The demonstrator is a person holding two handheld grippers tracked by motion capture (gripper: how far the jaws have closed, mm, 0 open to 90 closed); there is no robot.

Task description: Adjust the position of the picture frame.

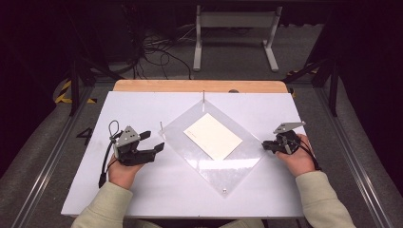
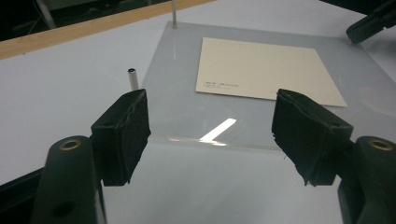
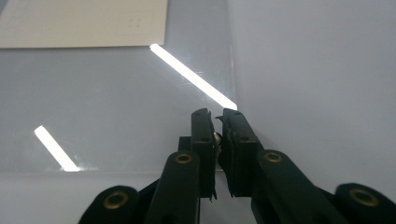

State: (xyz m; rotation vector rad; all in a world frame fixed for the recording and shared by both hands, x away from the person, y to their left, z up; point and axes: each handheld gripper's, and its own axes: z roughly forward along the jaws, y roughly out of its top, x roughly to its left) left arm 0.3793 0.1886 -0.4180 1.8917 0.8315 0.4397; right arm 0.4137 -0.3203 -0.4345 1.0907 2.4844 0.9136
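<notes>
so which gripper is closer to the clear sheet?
Right. The right gripper is at the clear sheet's right corner, jaws closed around a small metal pin there. The left gripper is off its left edge, jaws open, not touching it.

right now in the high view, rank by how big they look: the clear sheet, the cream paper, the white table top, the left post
1. white table top, largest.
2. clear sheet, a diamond lying on it.
3. cream paper, inside the sheet's outline.
4. left post, a thin pin by the sheet's left corner, smallest.
No close calls here.
</notes>
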